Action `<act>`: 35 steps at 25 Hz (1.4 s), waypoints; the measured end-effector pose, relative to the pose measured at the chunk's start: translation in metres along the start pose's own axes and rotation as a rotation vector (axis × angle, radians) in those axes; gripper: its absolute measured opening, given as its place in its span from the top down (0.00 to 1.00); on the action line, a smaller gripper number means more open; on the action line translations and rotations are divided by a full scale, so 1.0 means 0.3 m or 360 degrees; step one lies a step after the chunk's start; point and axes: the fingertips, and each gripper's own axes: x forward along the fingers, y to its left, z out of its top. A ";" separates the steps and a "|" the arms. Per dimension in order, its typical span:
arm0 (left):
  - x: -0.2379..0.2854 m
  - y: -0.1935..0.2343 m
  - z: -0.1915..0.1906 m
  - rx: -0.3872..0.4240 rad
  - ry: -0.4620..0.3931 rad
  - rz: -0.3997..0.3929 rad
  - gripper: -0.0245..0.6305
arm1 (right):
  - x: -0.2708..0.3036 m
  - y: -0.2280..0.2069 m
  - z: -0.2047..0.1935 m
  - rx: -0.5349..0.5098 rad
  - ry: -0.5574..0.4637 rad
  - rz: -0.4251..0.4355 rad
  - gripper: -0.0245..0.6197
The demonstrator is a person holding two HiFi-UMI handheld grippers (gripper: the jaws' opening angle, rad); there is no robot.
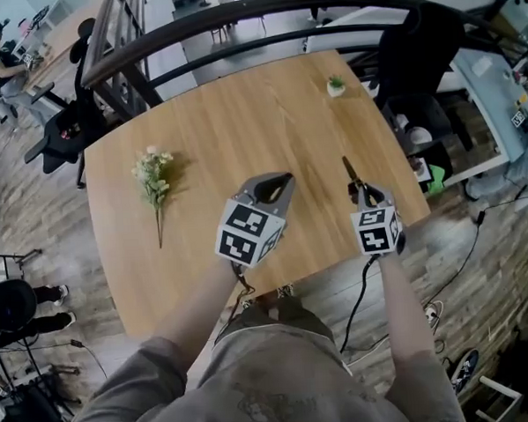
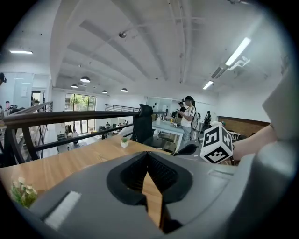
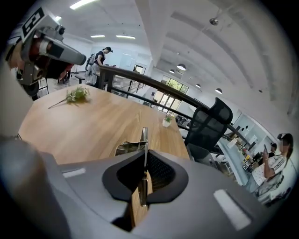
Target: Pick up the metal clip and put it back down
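Right tool clamped on clip, seemingly held above table; left tool closed, empty; pickup done, putting down remains.

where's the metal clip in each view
Head view: the clip is right of centre, sticking out ahead of the right gripper.
Left gripper view: not in it.
Right gripper view: the clip is at centre, pinched between the jaws.
Shared landmark: the potted plant at the table's far edge.

One clip, one sprig, one pot
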 end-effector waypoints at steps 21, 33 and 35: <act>0.210 0.006 -0.299 -0.0056 0.0375 -0.0104 0.96 | 0.338 0.060 -0.318 -0.0338 0.0369 -0.0226 0.94; 0.130 0.042 -0.324 -0.0072 0.0428 -0.0087 0.96 | 0.344 0.149 -0.297 -0.0129 0.0477 -0.0012 0.74; 0.109 0.052 -0.309 -0.0074 0.0406 -0.0073 0.96 | 0.300 0.149 -0.251 -0.0060 0.0425 0.0021 0.73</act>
